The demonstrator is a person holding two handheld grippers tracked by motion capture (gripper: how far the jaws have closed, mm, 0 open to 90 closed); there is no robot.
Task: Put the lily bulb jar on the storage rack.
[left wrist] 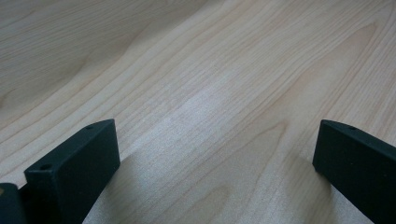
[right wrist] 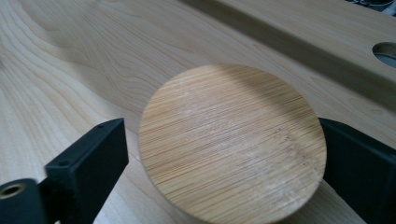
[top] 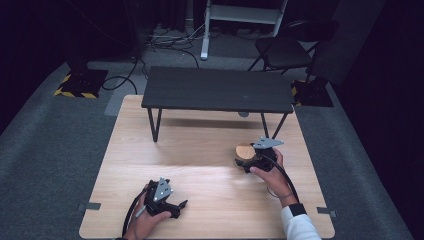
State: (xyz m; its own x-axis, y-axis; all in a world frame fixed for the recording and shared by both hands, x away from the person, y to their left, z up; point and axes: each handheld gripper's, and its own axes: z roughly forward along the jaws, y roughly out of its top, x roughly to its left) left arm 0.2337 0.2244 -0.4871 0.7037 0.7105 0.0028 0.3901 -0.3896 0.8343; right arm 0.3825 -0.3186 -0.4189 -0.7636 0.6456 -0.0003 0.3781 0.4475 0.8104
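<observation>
Right gripper view has the bamboo disc (right wrist: 232,144) between the jaws of the right gripper (right wrist: 224,158), apparently clamped; a thin-edge grip could slip. Disc sits just in front of the black bench (top: 217,89); left gripper (left wrist: 215,163) gapes empty, nearer the person

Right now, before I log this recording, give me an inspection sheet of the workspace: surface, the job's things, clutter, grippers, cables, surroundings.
Surface: light wooden table, bare grain.
Job's things: round bamboo disc between the right jaws; small black bench at the table's far side.
Clutter: nothing seen.
Grippers: left hand-held gripper open over bare wood; right hand-held gripper around the disc, contact on the left side unclear.
Cables: black cable trailing from the right gripper; loose cables on the floor.
Surroundings: grey carpet, folding chair, dark room.
</observation>
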